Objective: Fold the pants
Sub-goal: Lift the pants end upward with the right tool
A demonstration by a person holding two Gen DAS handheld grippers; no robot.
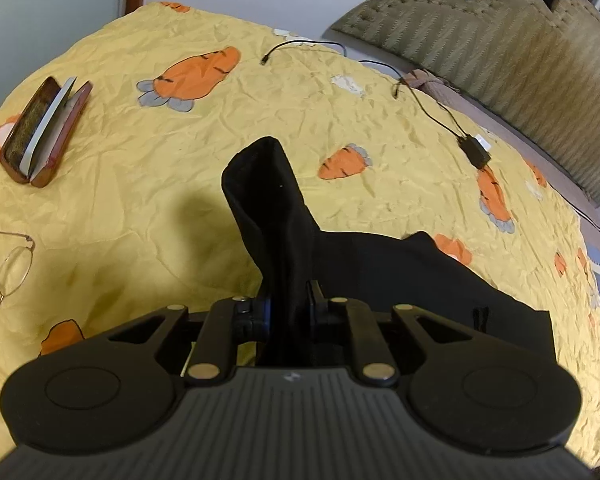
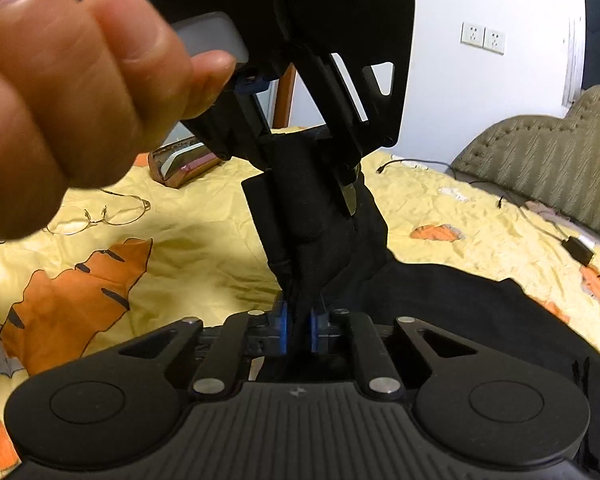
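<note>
The black pants (image 1: 420, 280) lie partly on the yellow carrot-print bedspread (image 1: 140, 184). One end of them (image 1: 260, 184) is raised off the bed and stands up in front of my left gripper (image 1: 290, 308), which is shut on that fabric. In the right wrist view, my right gripper (image 2: 299, 332) has its blue pads (image 2: 283, 332) pressed together on a bunched strip of the same pants (image 2: 460, 320). Just above it, a hand (image 2: 80, 92) holds the left gripper (image 2: 312, 200), which pinches the cloth a little higher up. Both grips sit close together on the lifted part.
An open brown glasses case (image 1: 46, 128) lies at the far left of the bed, with wire-rimmed eyeglasses (image 1: 8, 272) nearer the left edge. A black charger and cable (image 1: 474, 150) rest at the right, next to a padded olive headboard (image 1: 500, 52).
</note>
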